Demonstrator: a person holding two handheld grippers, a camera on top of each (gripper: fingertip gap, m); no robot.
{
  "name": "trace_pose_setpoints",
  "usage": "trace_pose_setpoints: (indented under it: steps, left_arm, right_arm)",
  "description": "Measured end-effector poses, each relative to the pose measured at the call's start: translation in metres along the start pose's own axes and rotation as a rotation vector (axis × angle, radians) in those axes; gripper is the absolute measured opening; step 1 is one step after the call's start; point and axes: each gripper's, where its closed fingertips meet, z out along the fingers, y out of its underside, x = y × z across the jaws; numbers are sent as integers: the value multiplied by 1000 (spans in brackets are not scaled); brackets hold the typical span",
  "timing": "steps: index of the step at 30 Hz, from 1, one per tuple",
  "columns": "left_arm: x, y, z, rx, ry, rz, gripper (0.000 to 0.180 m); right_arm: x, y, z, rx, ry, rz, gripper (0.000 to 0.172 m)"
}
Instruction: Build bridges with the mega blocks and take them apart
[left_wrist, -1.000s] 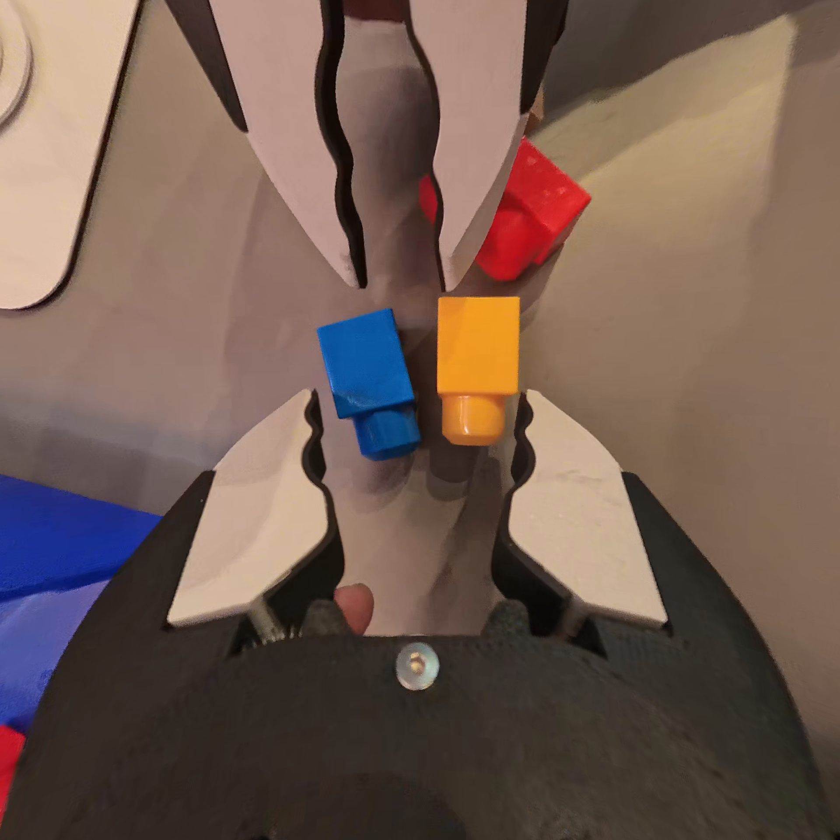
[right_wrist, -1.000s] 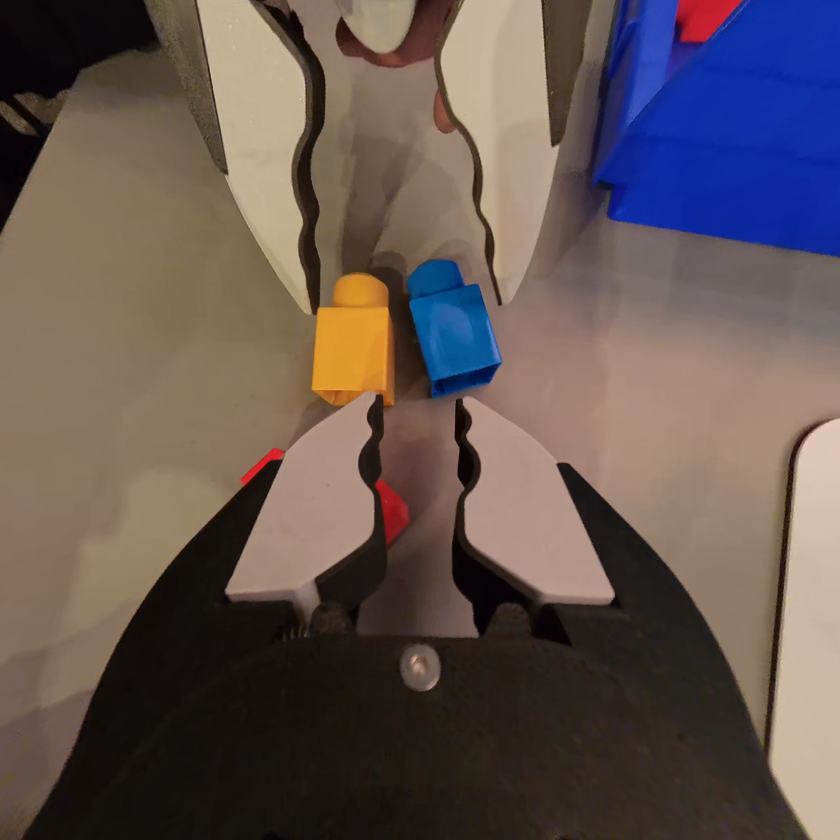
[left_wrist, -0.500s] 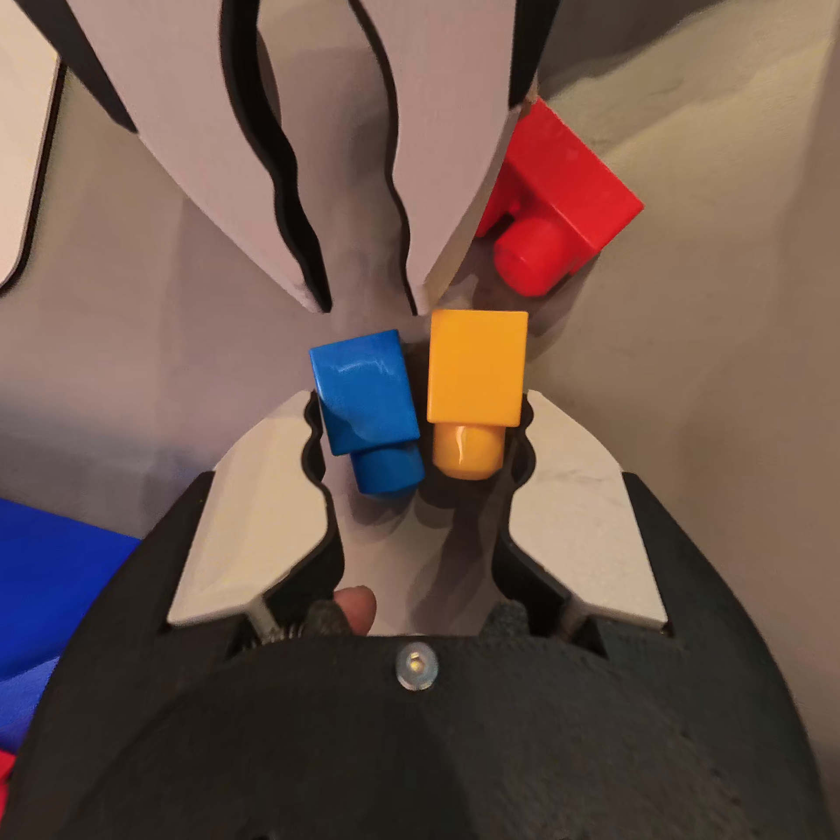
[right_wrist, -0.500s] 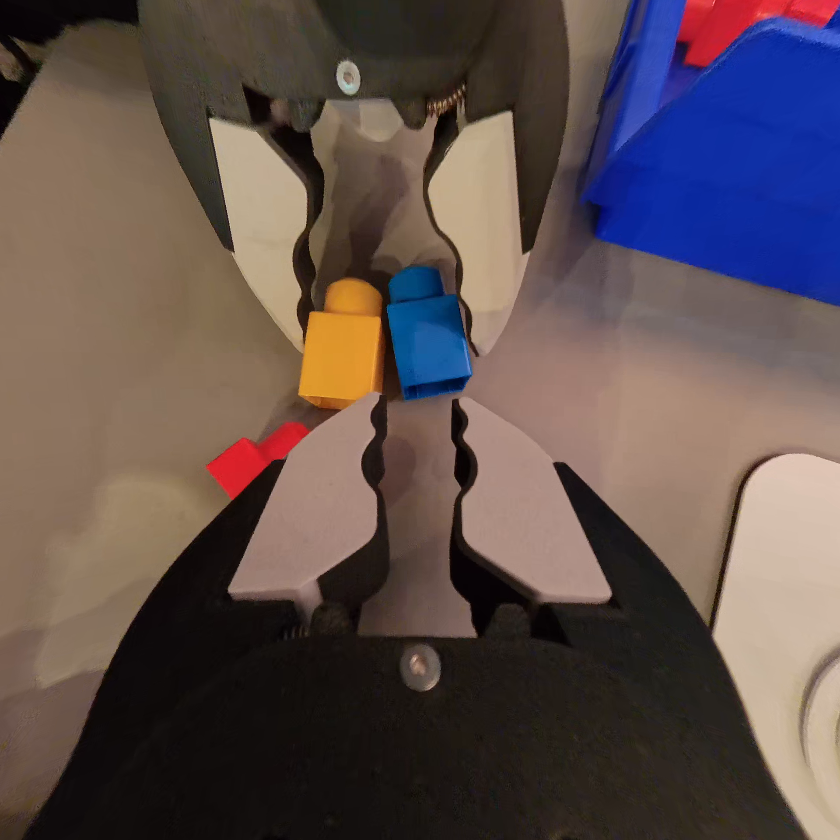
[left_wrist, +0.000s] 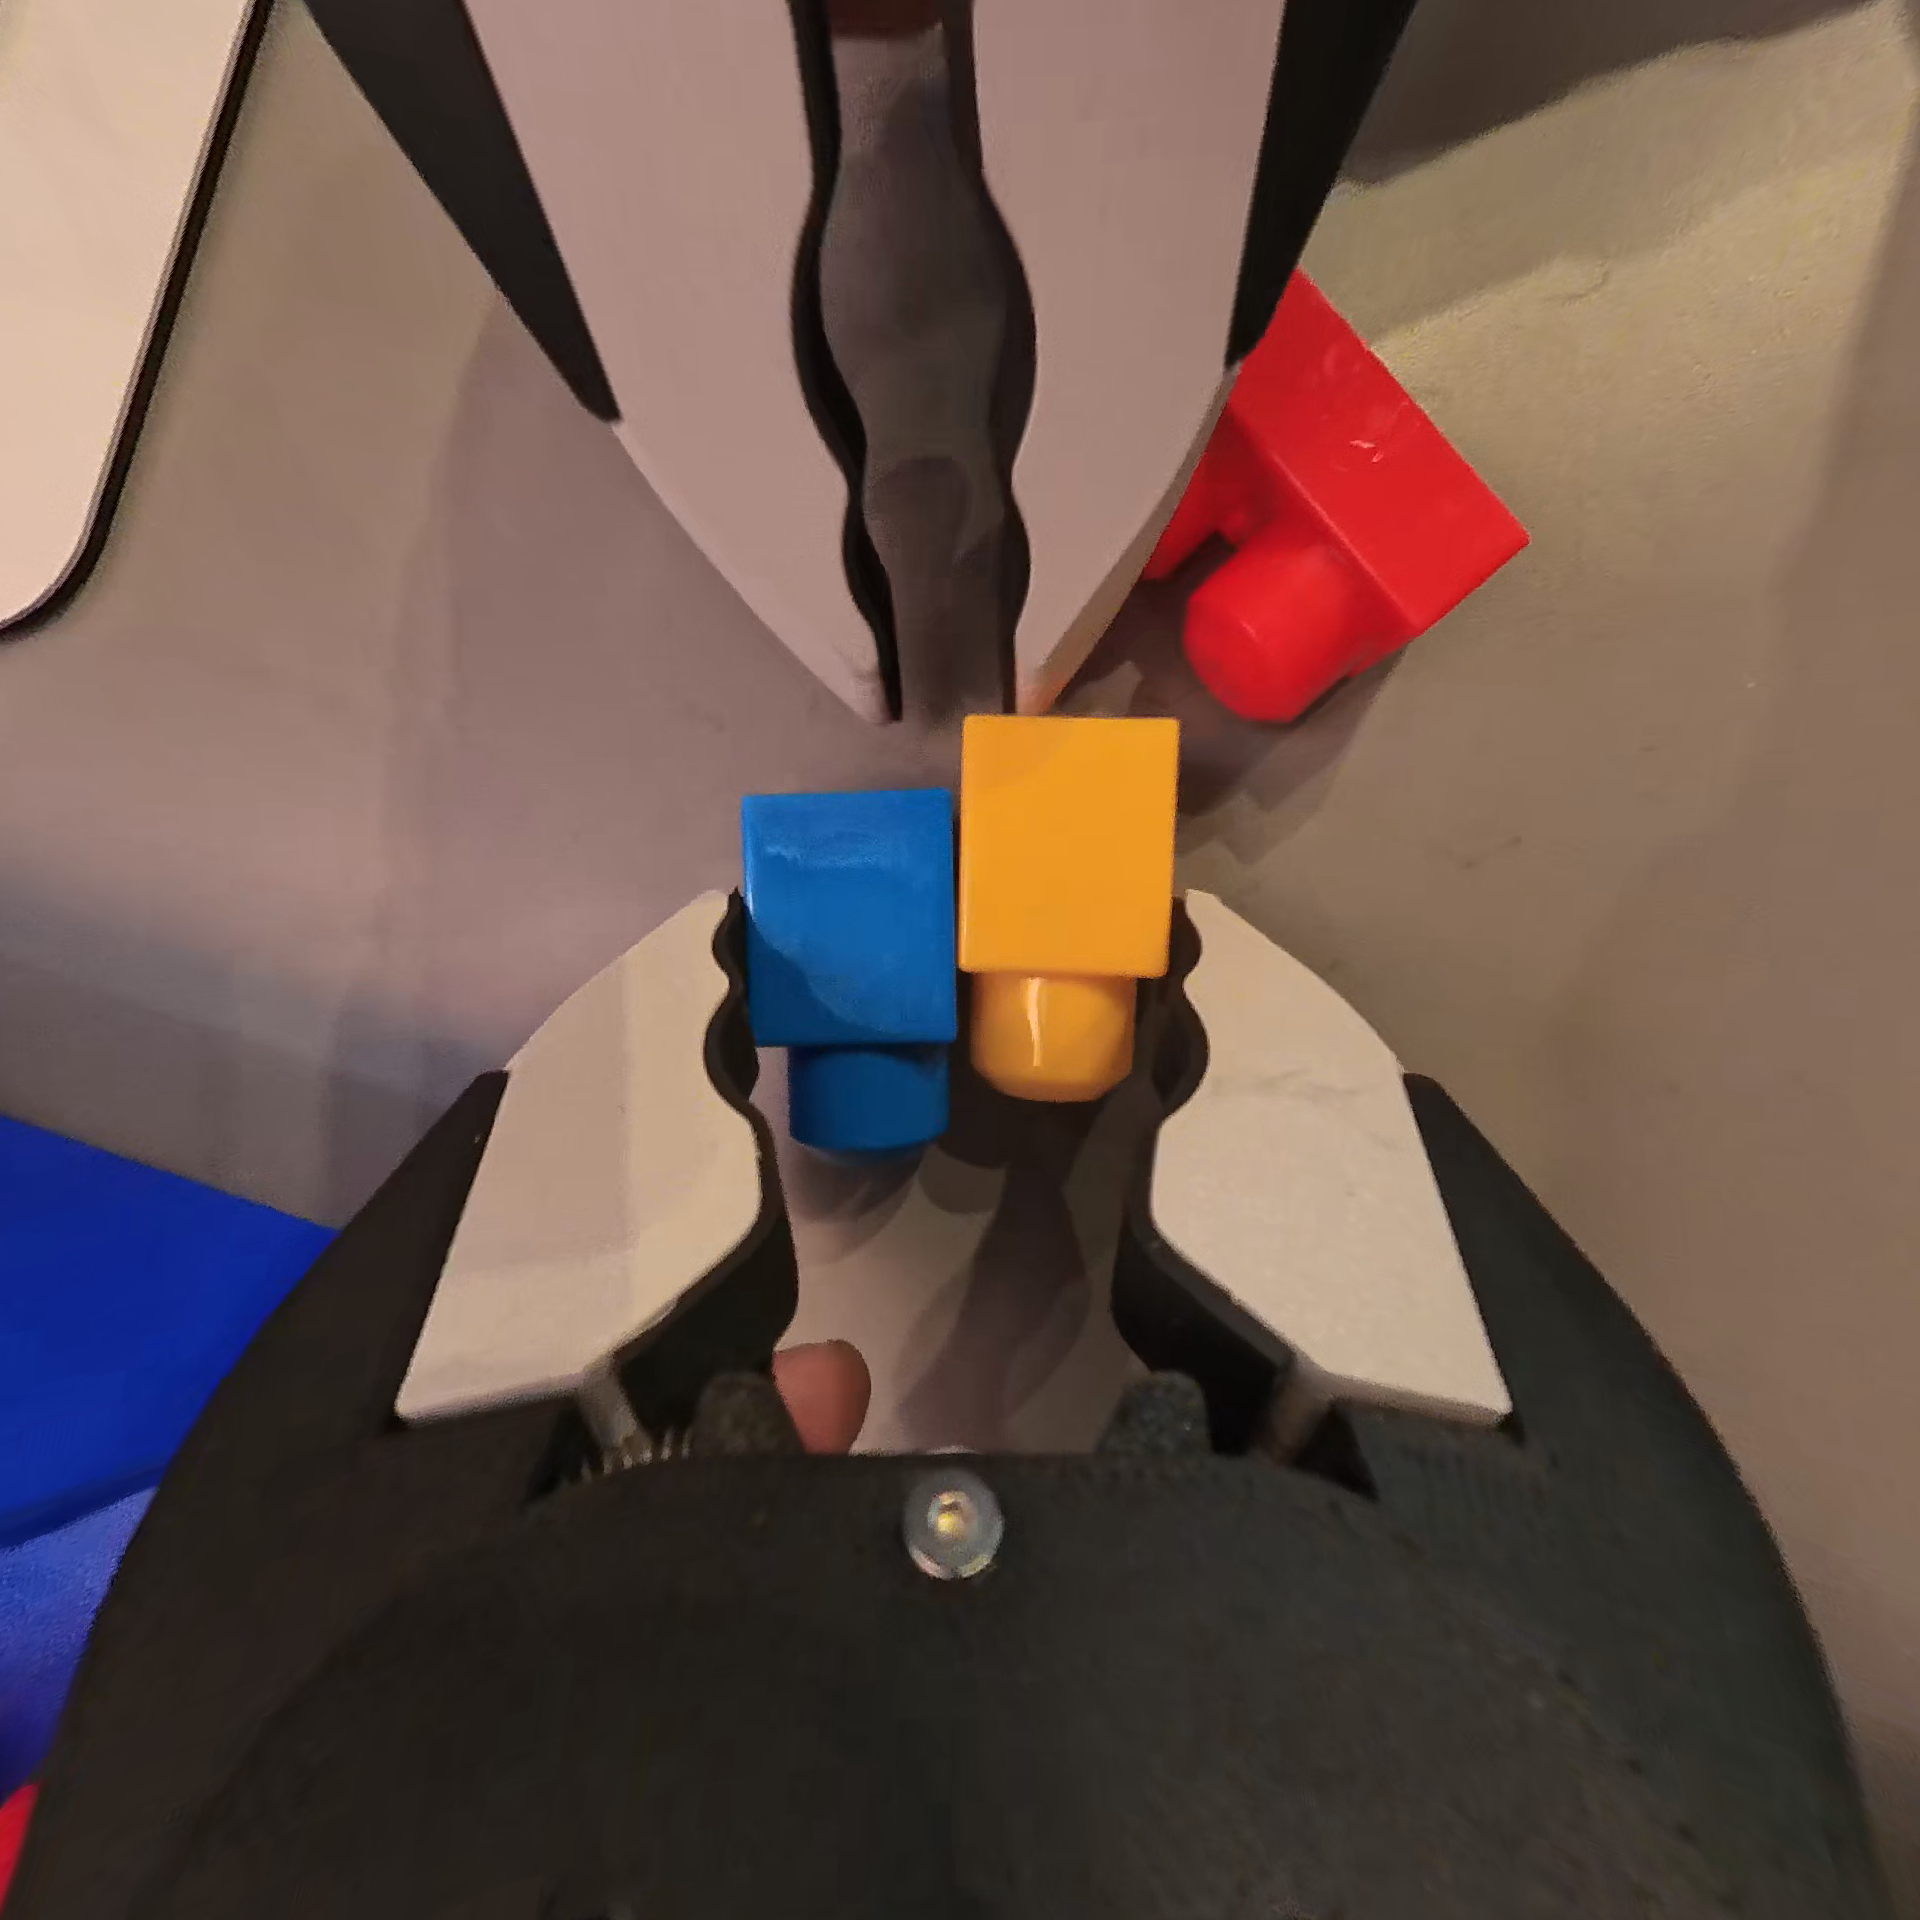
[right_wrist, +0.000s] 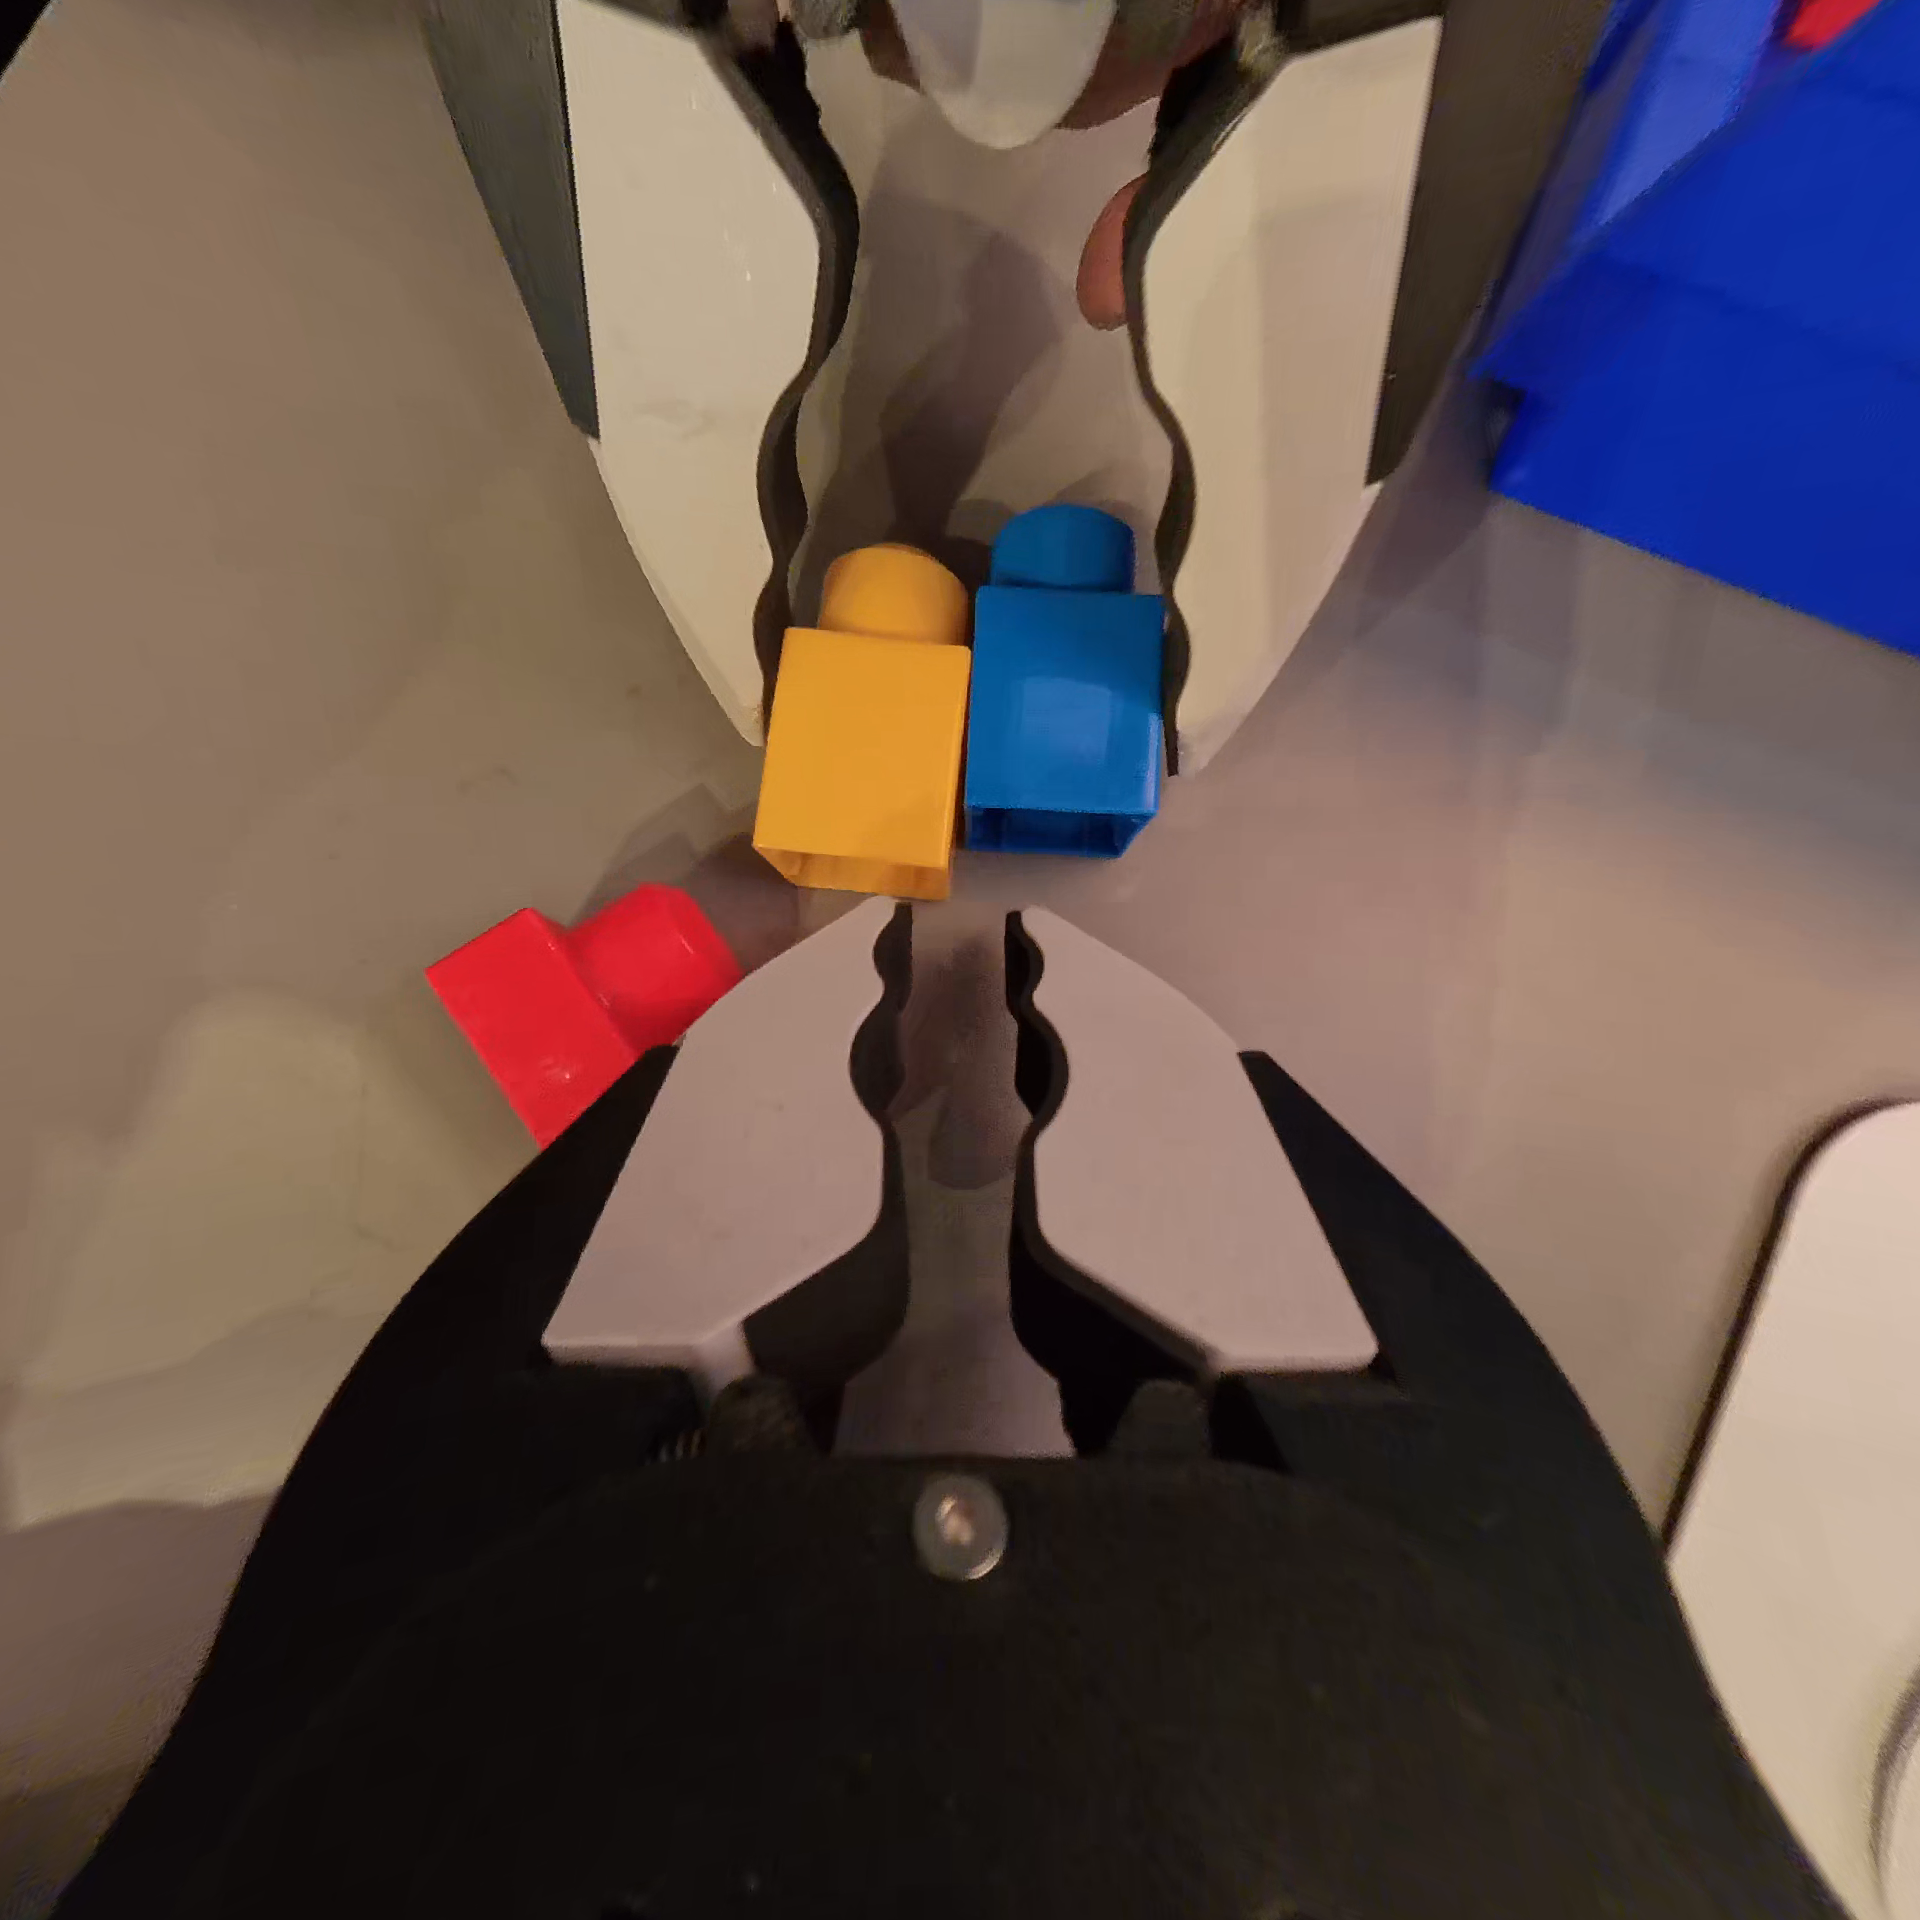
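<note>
Now squeezing blue block (left_wrist: 847, 925) and yellow block (left_wrist: 1065, 842) together in left gripper (left_wrist: 956, 914); right gripper (right_wrist: 958, 920) narrowing, empty; pillars readying.

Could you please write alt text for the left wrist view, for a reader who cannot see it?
The left gripper has its fingers around a blue plastic block and a yellow plastic block lying side by side on the grey table. The right gripper points at them from opposite, beside a red plastic block.
</note>
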Motion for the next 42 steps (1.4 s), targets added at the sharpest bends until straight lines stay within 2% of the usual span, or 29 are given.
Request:
trace_pose_setpoints:
  steps: [4, 8, 15, 21, 32, 42]
  left_arm:
    - [0, 1, -9, 28, 6, -14, 81]
    - [-3, 8, -20, 37, -3, -40, 77]
    - [-2, 18, -11, -25, 2, -38, 76]
    - [-2, 15, -8, -16, 10, -37, 69]
    - [0, 15, -7, -11, 34, -37, 72]
    - [-17, -4, -41, 199, -29, -72, 75]
  right_arm:
    - [-1, -10, 4, 81, -7, -12, 14]
    - [1, -13, 4, 98, 6, -20, 14]
    - [2, -13, 13, 92, 9, -24, 15]
    - [2, -14, 15, 105, 0, -19, 14]
    - [3, -20, 18, 146, -5, -24, 9]
    - [18, -38, -14, 280, 125, -45, 7]
